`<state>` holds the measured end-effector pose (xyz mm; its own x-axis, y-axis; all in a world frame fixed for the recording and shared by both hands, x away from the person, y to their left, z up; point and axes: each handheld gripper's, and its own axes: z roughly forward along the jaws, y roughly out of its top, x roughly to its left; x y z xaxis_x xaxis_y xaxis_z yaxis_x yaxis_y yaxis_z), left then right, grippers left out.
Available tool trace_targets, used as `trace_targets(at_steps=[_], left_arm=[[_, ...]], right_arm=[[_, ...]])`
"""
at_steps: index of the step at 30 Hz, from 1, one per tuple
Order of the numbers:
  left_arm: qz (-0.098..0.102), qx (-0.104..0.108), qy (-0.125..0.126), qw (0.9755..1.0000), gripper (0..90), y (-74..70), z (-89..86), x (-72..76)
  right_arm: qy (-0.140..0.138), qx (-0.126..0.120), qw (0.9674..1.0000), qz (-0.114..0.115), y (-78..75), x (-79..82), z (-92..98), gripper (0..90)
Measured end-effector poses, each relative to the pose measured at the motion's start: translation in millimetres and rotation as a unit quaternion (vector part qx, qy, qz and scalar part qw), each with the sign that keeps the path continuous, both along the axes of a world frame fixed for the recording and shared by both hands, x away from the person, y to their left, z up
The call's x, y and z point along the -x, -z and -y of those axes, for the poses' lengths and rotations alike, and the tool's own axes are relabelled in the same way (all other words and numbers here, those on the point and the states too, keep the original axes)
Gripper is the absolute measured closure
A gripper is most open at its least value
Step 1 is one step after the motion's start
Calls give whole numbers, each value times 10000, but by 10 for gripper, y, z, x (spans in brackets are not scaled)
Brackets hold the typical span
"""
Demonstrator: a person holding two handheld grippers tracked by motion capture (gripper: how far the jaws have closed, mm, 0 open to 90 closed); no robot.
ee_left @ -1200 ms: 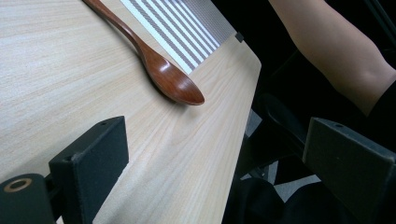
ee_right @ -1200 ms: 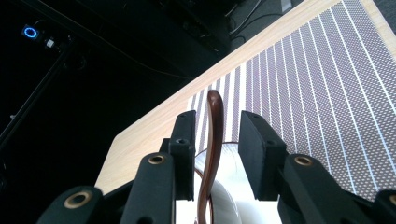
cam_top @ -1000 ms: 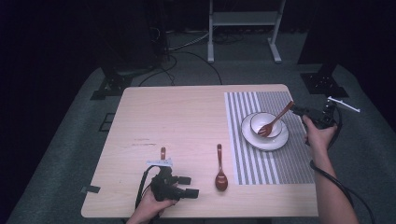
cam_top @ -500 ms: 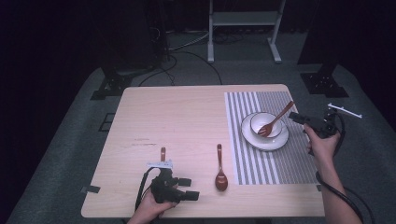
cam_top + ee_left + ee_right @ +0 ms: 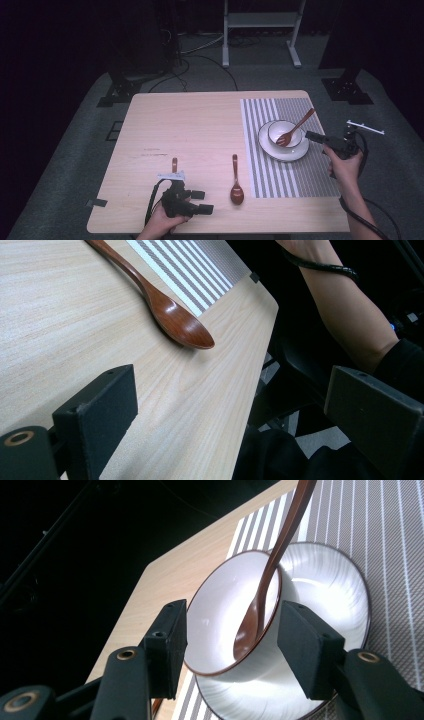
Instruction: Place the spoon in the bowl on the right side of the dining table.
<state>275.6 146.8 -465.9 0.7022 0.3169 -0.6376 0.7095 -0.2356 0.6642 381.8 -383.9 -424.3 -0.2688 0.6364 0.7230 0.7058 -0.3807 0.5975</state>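
Observation:
A wooden spoon (image 5: 296, 128) leans in a white bowl (image 5: 273, 130) on a white plate (image 5: 280, 153), on the striped placemat (image 5: 280, 176) at the table's right. My right gripper (image 5: 313, 136) hovers just right of the plate, pointing at the bowl (image 5: 215, 610). Its jaws have just been opening and nothing lies between them; the spoon (image 5: 274, 562) and plate (image 5: 327, 590) sit beyond them. A second wooden spoon (image 5: 235, 181) lies on bare wood left of the mat. My left gripper (image 5: 204, 202) rests open at the near left edge, with that spoon (image 5: 170, 315) ahead of it.
A short brown handle (image 5: 174, 164) pokes out just beyond the left gripper. The wooden table (image 5: 190, 125) is bare across its far left half. A white metal stand (image 5: 260, 30) and black stand feet (image 5: 345, 87) sit on the dark floor behind the table.
My right gripper has drawn back from the spoon's handle end toward the near side and opened wider. The spoon stays leaning in the bowl. The left gripper has kept still.

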Motion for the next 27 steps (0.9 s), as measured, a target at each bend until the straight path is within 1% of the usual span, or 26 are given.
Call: trace_targets(at_steps=[2,9,21,27], left_arm=[[-3,0,-6,10000,58,2,-3,-2],[14,4,-20,10000,58,-5,-11,4],[23,11,-45,10000,57,-2,-25,-3],[8,22,-60,10000,58,-2,-29,-3]], right_arm=[[-33,-36,10000,-11,12,22,-21,441],[-115,-43,9999,-3,37,71,-80,435],[-221,52,9997,-47,117,160,-130,431],[-368,103,9992,-77,183,211,-216,424]])
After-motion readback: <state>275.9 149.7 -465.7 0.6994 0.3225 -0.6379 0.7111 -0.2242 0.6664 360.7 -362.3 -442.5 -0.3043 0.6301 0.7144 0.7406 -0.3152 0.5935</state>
